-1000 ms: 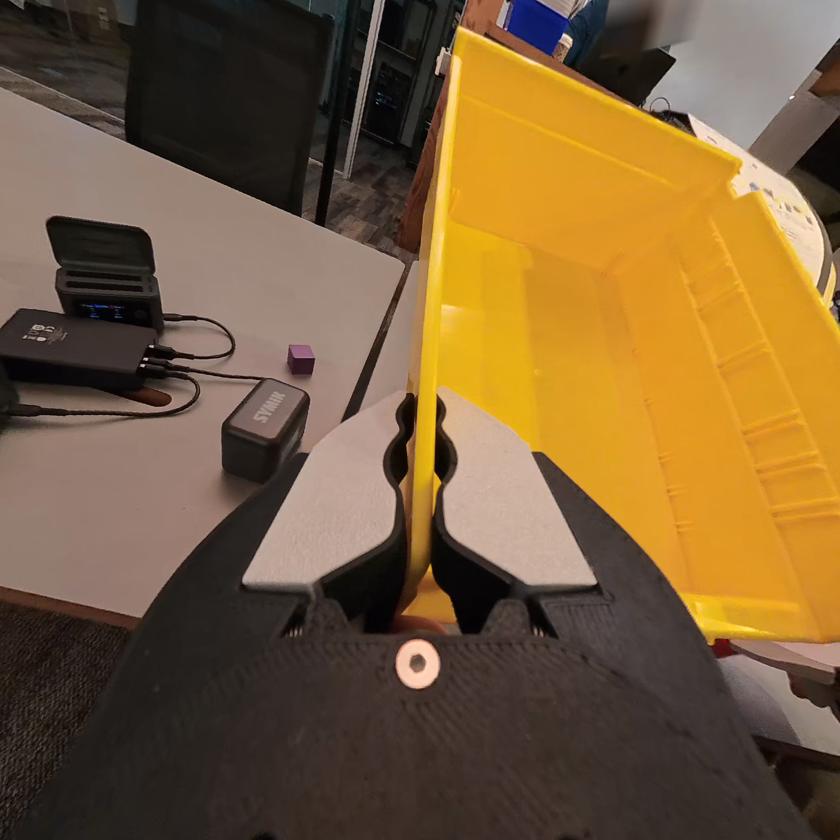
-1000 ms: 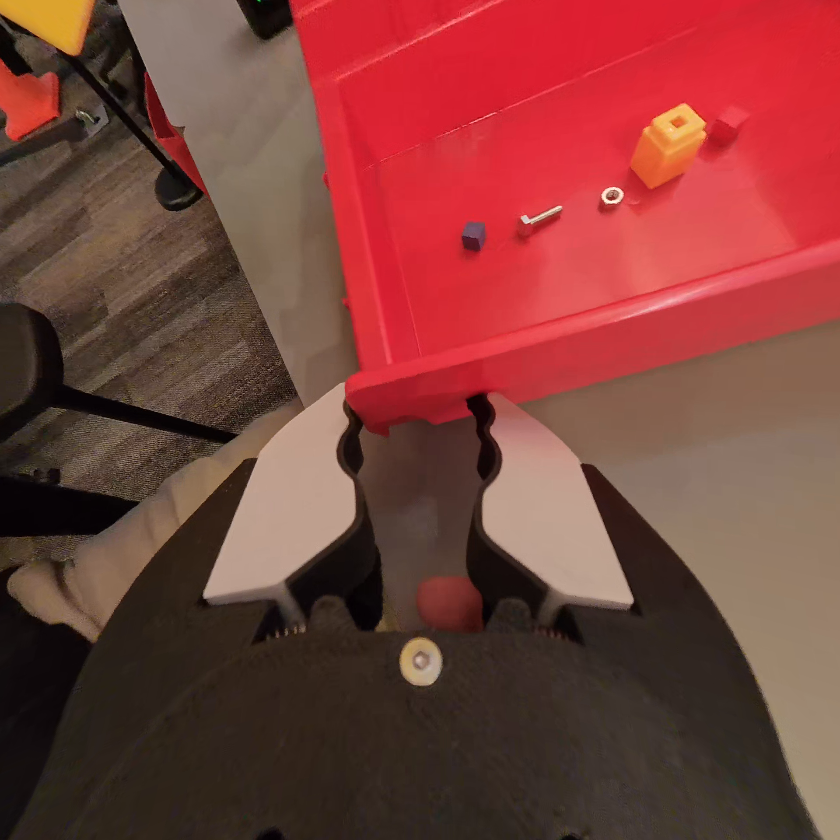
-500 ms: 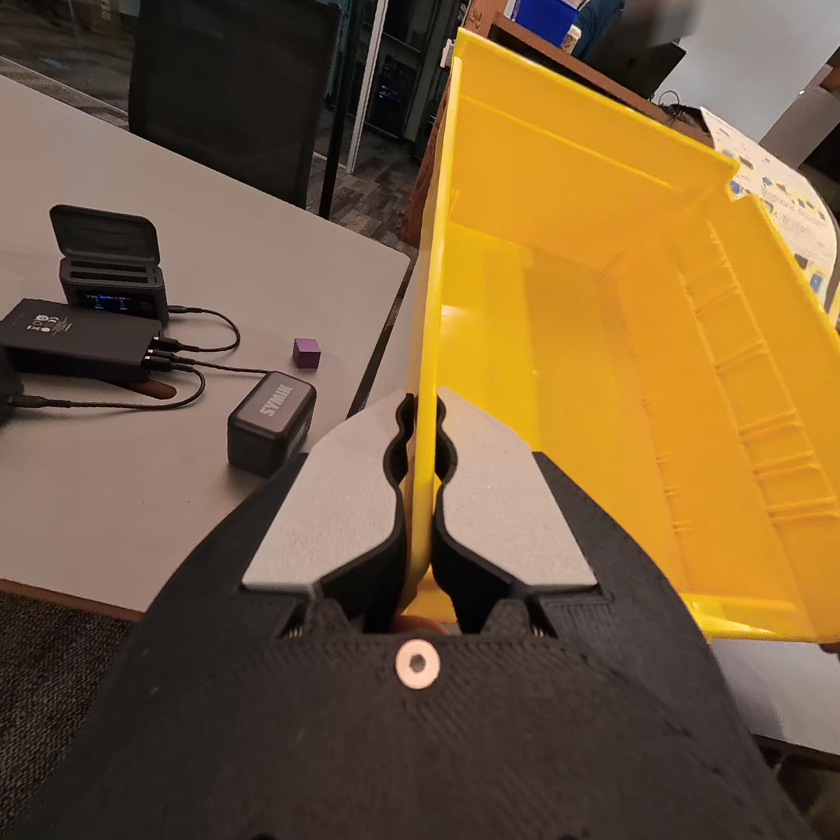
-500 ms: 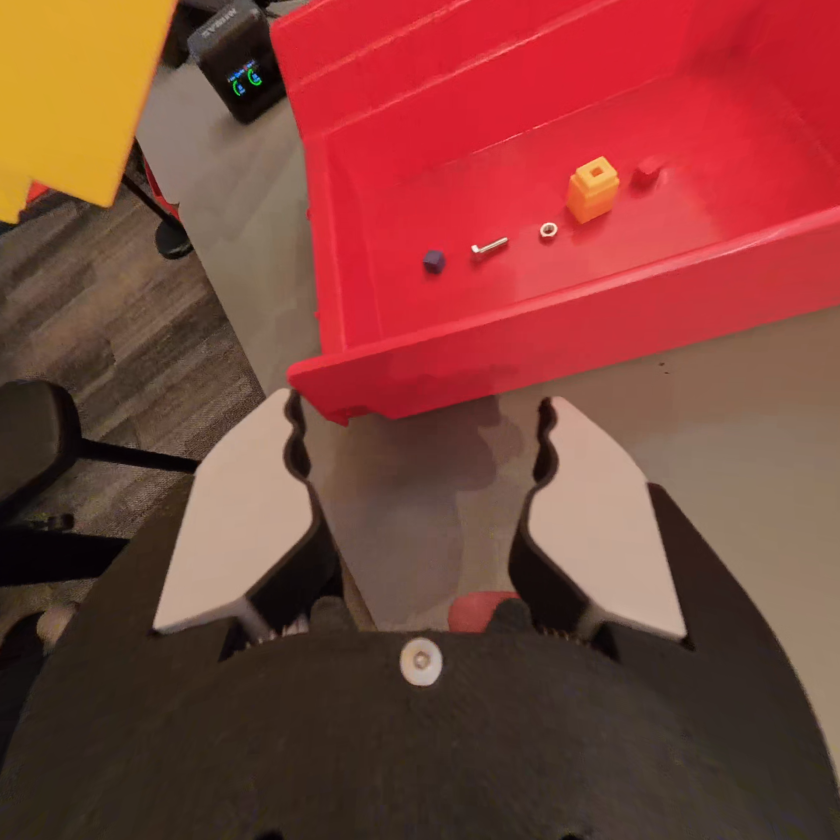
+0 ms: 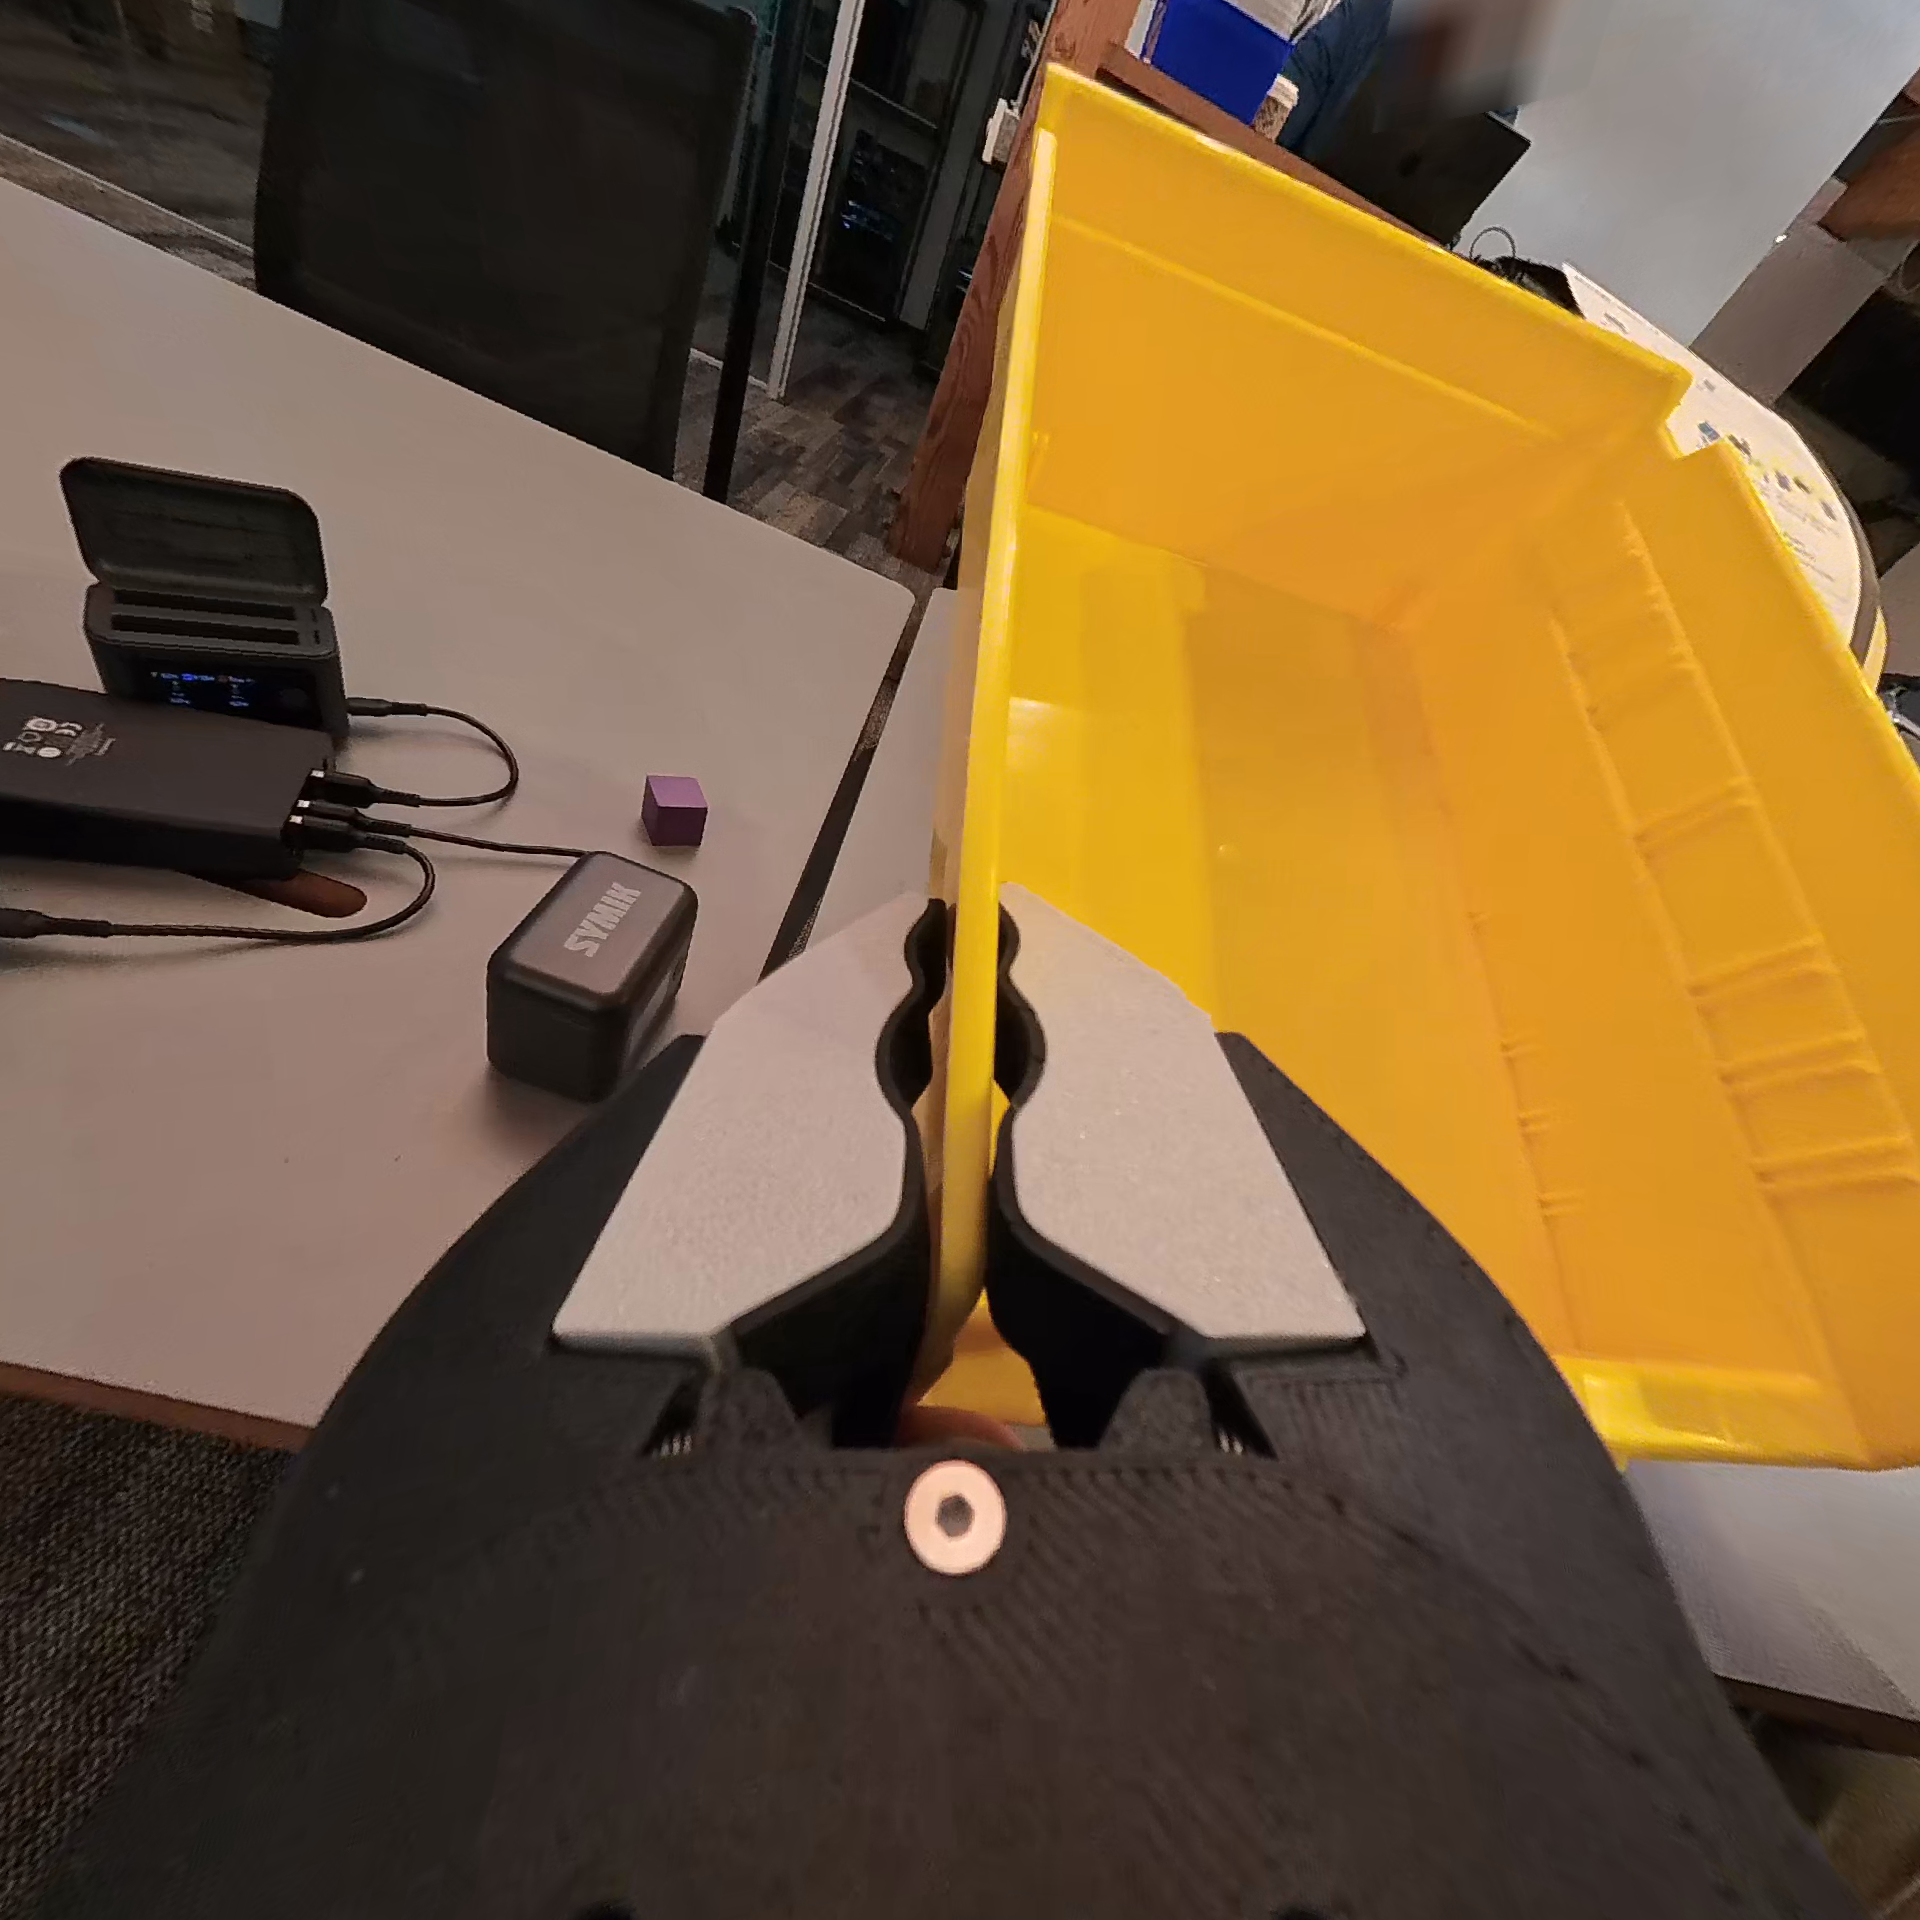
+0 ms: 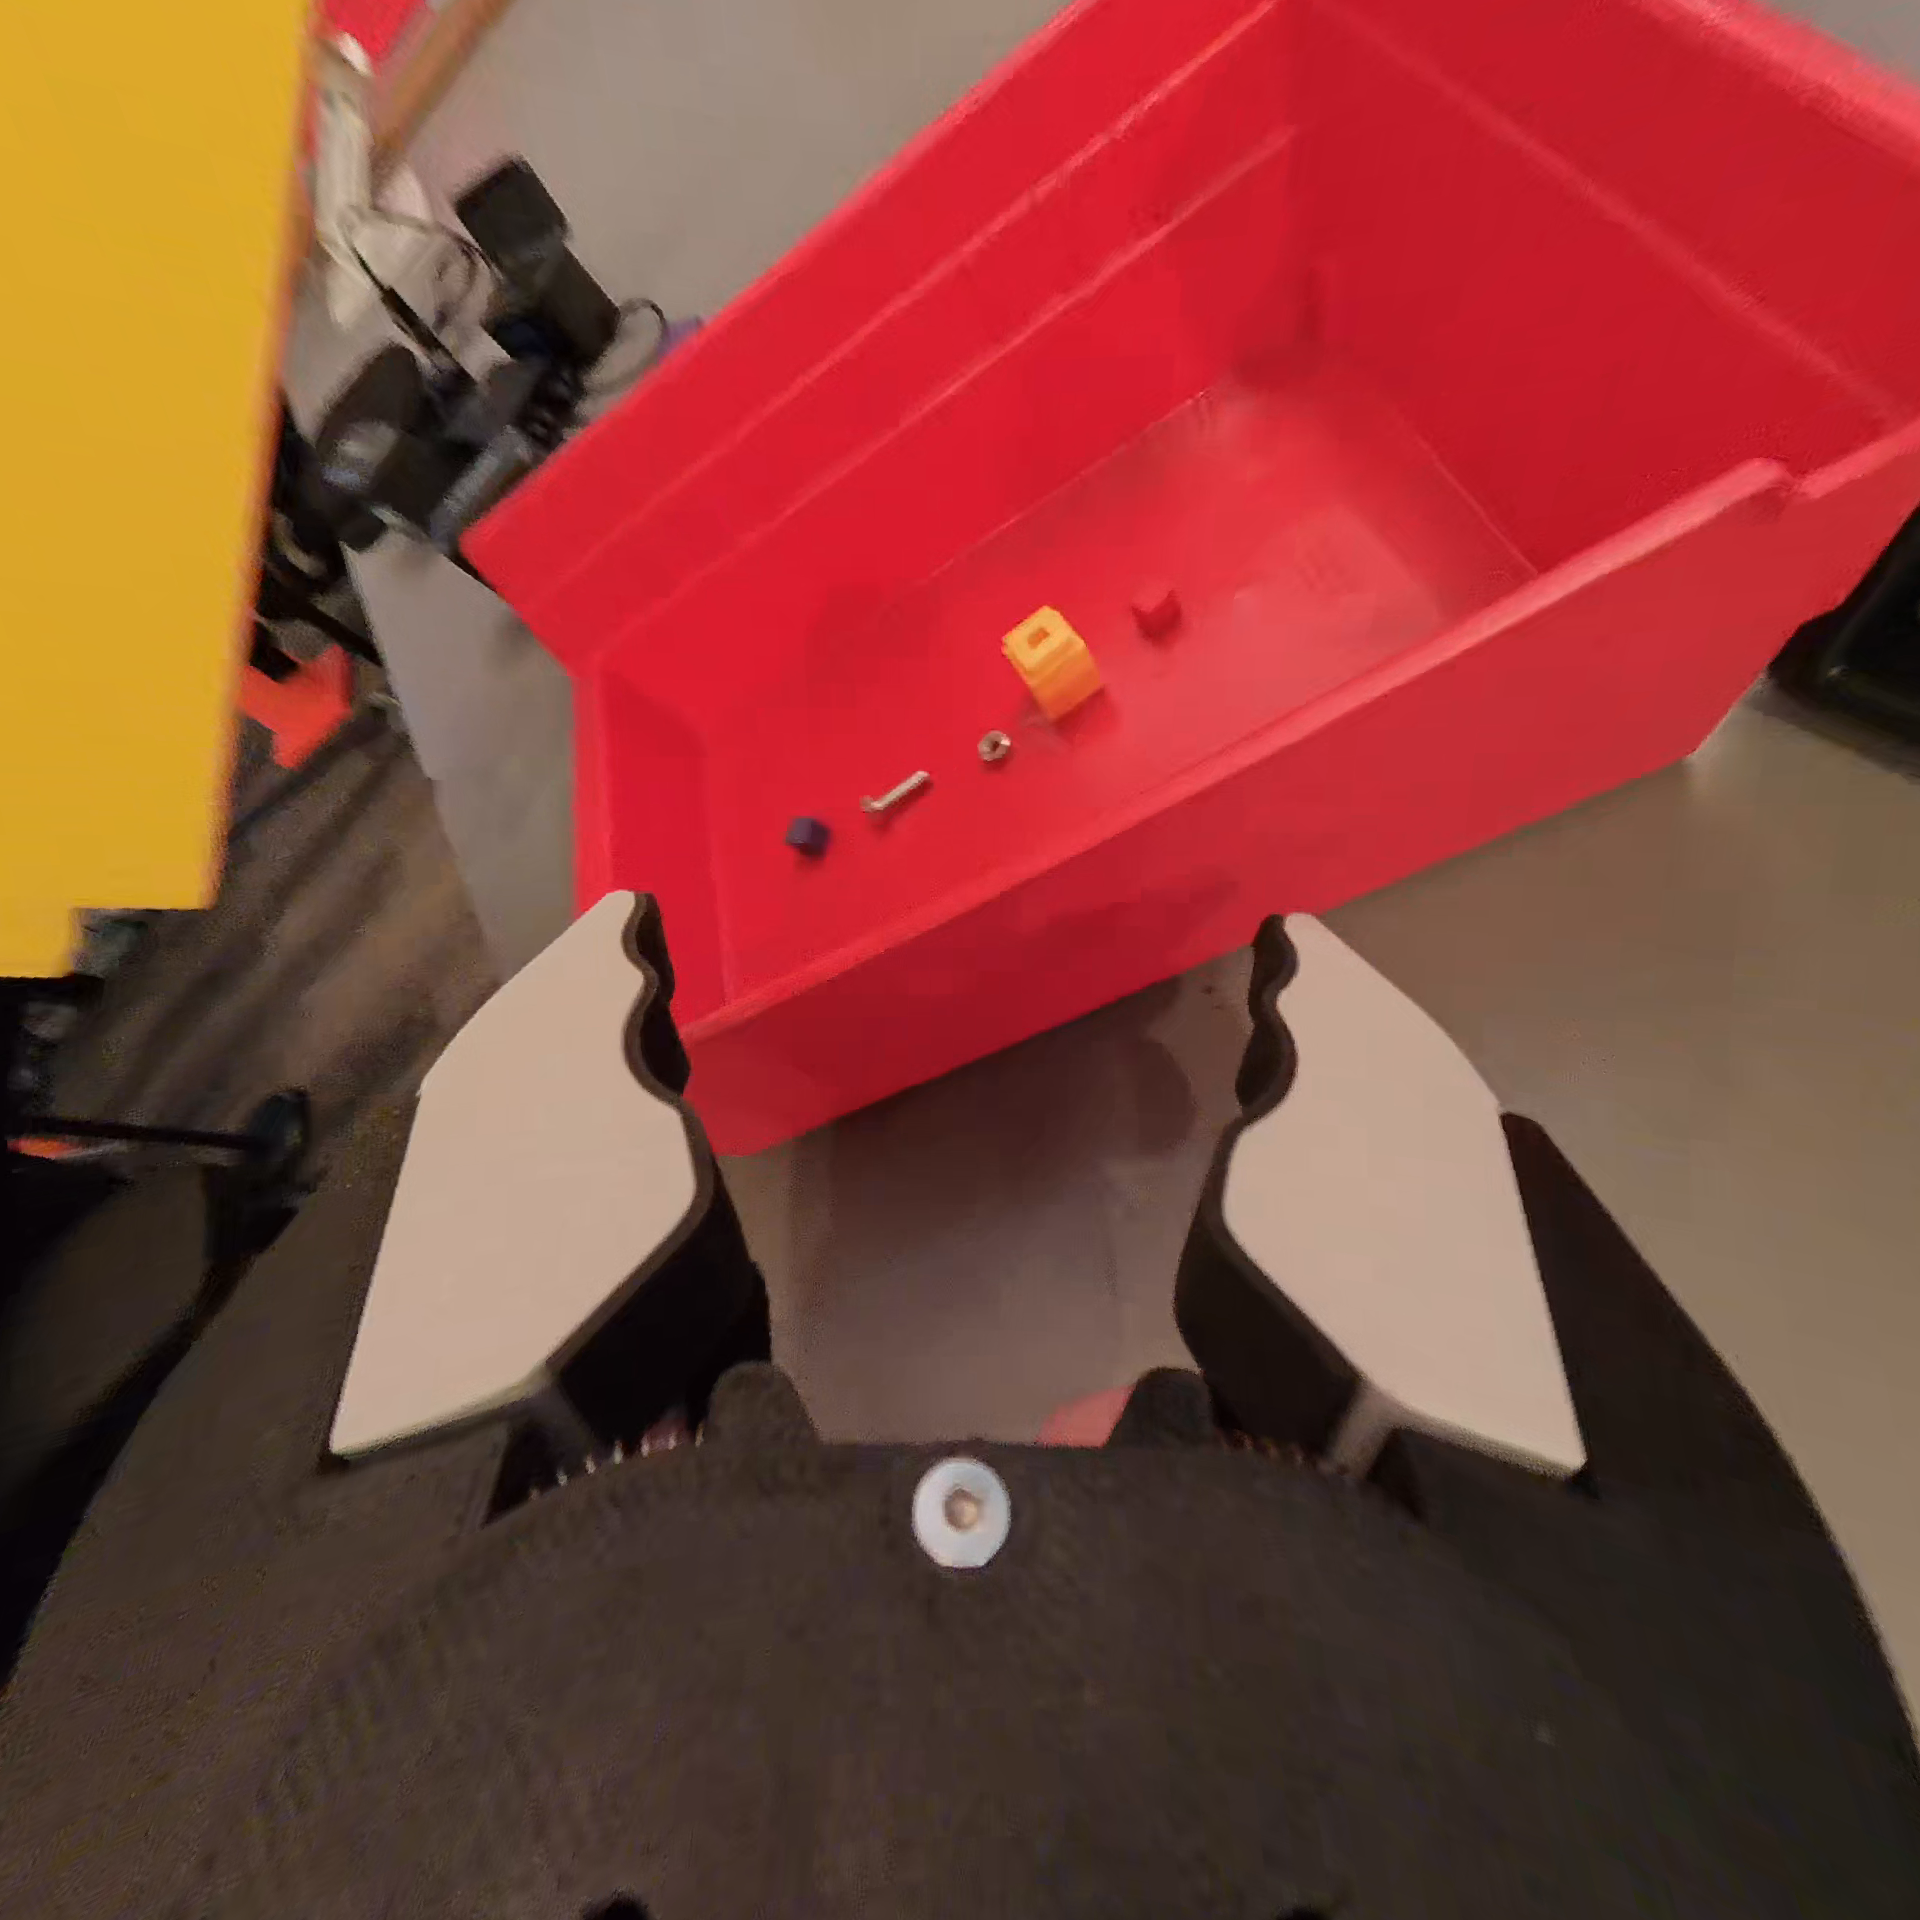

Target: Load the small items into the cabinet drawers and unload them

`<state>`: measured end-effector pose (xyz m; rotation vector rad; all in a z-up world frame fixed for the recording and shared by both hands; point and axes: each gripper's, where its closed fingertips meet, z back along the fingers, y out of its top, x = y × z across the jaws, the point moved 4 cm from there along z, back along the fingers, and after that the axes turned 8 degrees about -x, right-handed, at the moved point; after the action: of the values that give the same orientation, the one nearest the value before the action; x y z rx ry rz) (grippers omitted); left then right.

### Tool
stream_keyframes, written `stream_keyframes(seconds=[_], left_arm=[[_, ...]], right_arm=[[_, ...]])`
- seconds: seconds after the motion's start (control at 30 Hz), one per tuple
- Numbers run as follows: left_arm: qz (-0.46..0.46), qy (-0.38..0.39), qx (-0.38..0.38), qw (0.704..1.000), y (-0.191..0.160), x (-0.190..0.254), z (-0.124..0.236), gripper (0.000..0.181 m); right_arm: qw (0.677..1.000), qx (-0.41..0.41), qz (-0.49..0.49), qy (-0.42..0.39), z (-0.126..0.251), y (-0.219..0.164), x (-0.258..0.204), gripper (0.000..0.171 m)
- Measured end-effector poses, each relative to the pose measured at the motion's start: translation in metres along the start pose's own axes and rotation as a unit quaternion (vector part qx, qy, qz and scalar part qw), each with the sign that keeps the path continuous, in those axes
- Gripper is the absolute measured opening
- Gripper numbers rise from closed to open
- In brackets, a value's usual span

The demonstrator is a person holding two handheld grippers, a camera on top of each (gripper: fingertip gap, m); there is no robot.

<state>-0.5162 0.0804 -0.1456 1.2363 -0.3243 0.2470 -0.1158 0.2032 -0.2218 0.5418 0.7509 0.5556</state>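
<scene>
My left gripper (image 5: 971, 920) is shut on the side wall of an empty yellow drawer bin (image 5: 1351, 831) and holds it tilted above the table; the bin also shows at the left edge of the right wrist view (image 6: 125, 416). My right gripper (image 6: 961, 935) is open and empty, just in front of the near corner of a red drawer bin (image 6: 1039, 914) on the grey table (image 6: 1558, 1039). Inside the red bin lie an orange block (image 6: 1051, 660), a small red cube (image 6: 1155, 611), a nut (image 6: 994, 746), a screw (image 6: 894, 792) and a dark blue cube (image 6: 807, 834).
A purple cube (image 5: 673, 808) lies on the grey table (image 5: 260, 1143) left of the yellow bin. Black charger cases (image 5: 587, 987), a power bank (image 5: 156, 779) and cables sit nearby. A dark chair (image 5: 499, 208) stands beyond the table. Floor lies left of the table's edge. The tips of one gripper are about 40 centimeters away from the tips of the other. My left tips are about 35 centimeters from the nut (image 6: 994, 746), my right tips only 15 centimeters. To the small red cube (image 6: 1155, 611): right tips about 15 centimeters, left tips about 40 centimeters.
My right gripper opened wide, let go of the red bin's corner and pulled back from it. My left gripper kept its hold on the yellow bin and shifted slightly.
</scene>
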Motion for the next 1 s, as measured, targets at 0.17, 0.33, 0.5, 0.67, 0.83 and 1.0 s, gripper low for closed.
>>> stream_keyframes(seconds=[0.17, 0.33, 0.5, 0.67, 0.83, 1.0], left_arm=[[-0.005, 0.004, -0.003, 1.000, -0.001, 0.000, 0.001, 0.005], [0.003, 0.011, 0.004, 1.000, 0.001, -0.005, 0.004, 0.004], [-0.010, 0.009, 0.010, 1.000, 0.007, 0.001, 0.006, 0.005], [-0.037, -0.008, 0.019, 0.999, 0.018, 0.027, 0.013, 0.005], [-0.069, -0.077, 0.016, 0.995, 0.025, 0.086, 0.010, 0.005], [-0.134, -0.183, -0.038, 0.973, 0.009, 0.193, -0.024, 0.005]], right_arm=[[1.000, -0.020, 0.000, -0.006, -0.029, 0.006, 0.001, 0.099], [1.000, -0.008, -0.003, -0.018, -0.052, 0.021, -0.004, 0.088], [1.000, 0.008, -0.004, 0.010, -0.083, 0.050, -0.002, 0.089], [0.999, 0.008, 0.023, 0.043, -0.070, 0.067, -0.010, 0.096], [0.993, 0.048, 0.096, 0.046, 0.016, 0.050, -0.022, 0.086], [0.985, 0.139, 0.103, -0.001, 0.143, 0.016, 0.007, 0.080]])
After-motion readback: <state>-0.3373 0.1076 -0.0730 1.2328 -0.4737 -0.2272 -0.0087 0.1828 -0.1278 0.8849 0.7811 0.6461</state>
